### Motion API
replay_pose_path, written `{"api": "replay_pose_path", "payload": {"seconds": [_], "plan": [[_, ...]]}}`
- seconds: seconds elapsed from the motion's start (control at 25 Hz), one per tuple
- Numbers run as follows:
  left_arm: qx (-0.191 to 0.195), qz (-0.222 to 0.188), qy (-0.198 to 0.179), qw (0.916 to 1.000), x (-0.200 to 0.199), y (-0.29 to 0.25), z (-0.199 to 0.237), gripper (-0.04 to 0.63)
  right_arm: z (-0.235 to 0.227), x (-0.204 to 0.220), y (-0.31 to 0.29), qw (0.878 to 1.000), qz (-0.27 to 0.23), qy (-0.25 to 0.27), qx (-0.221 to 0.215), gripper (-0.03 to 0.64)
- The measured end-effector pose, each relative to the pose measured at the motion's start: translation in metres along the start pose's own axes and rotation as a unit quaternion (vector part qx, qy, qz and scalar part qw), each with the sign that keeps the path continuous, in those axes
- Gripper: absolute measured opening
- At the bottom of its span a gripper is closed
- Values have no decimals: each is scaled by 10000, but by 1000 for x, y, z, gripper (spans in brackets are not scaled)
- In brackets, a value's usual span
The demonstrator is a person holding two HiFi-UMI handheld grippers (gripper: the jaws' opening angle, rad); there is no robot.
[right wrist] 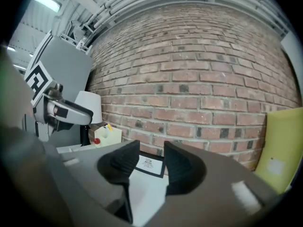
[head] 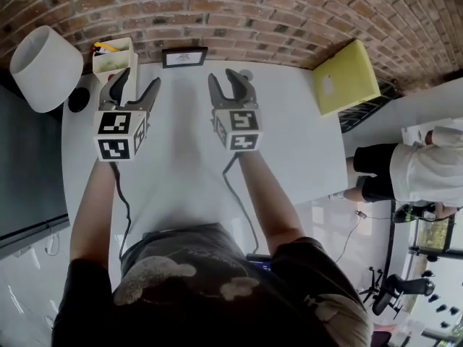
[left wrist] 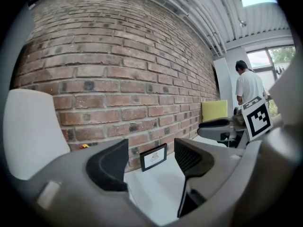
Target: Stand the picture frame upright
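A small black picture frame (head: 184,56) with a white print stands at the far edge of the white table (head: 289,143), leaning back against the brick wall. Between the jaws in the left gripper view, the frame (left wrist: 153,157) looks upright. In the right gripper view the frame (right wrist: 150,165) shows tilted back. My left gripper (head: 134,84) is held above the table, short of the frame and a little to its left, open and empty. My right gripper (head: 230,85) hovers beside it, slightly right of the frame, also open with nothing between its pads.
A white lamp shade (head: 43,67) stands at the table's far left, with a white holder box (head: 114,56) beside it near the wall. A yellow panel (head: 347,76) leans at the far right corner. A person (head: 412,172) is off the table's right side.
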State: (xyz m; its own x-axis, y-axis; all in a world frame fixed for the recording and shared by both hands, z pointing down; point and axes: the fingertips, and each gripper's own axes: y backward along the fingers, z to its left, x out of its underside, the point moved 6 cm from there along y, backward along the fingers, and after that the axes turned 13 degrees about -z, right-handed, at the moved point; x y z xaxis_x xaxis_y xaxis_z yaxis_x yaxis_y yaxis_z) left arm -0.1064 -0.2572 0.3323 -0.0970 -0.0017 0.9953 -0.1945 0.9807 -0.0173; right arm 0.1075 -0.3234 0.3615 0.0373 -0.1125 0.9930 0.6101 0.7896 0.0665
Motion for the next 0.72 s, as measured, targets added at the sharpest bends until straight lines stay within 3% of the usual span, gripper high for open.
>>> {"api": "replay_pose_path", "payload": {"seconds": [0.36, 0.72], "plan": [[321, 189, 180, 9991, 18, 96, 16, 268, 74, -31, 47, 9996, -51, -54, 265, 164], [544, 166, 202, 9982, 31, 177, 33, 102, 138, -40, 98, 9972, -15, -105, 740, 65]]}}
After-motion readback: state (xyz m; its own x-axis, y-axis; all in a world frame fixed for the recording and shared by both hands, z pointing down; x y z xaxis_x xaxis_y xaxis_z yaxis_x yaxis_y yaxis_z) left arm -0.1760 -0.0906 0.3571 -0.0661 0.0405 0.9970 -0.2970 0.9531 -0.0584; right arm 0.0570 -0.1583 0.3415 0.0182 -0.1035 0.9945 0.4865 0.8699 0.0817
